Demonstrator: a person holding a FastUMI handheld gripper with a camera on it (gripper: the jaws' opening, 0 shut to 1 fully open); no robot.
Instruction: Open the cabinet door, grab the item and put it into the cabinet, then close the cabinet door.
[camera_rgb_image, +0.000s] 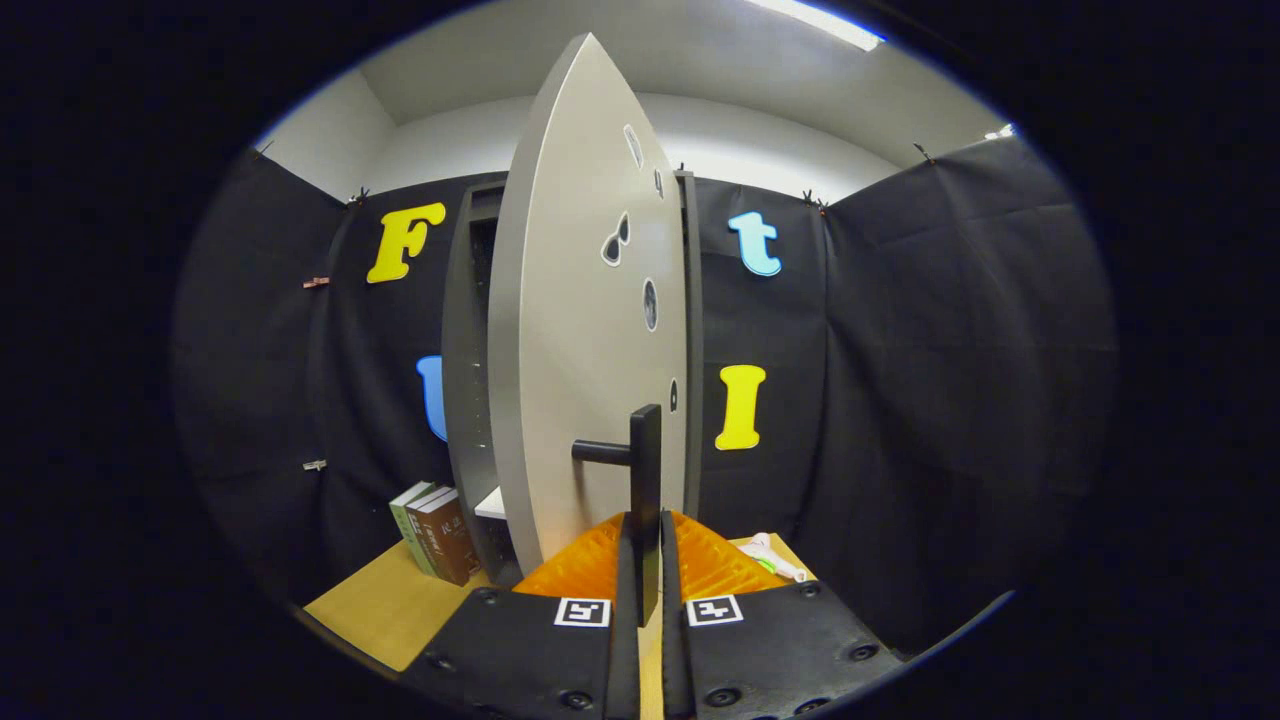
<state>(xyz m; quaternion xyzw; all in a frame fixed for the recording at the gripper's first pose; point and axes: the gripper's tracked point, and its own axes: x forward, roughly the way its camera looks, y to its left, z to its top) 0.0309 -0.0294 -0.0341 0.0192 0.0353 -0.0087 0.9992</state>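
Grey flat-panel cabinet door standing ajar, its black bar handle clamped between both fingers of the closed tool

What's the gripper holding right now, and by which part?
The gripper is shut on the cabinet door, clamping the lower end of its upright handle bar. The door stands swung open.

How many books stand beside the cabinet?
2 books, leaning together on the table left of the cabinet, beyond the gripper, which is shut on the door handle. More may be hidden.
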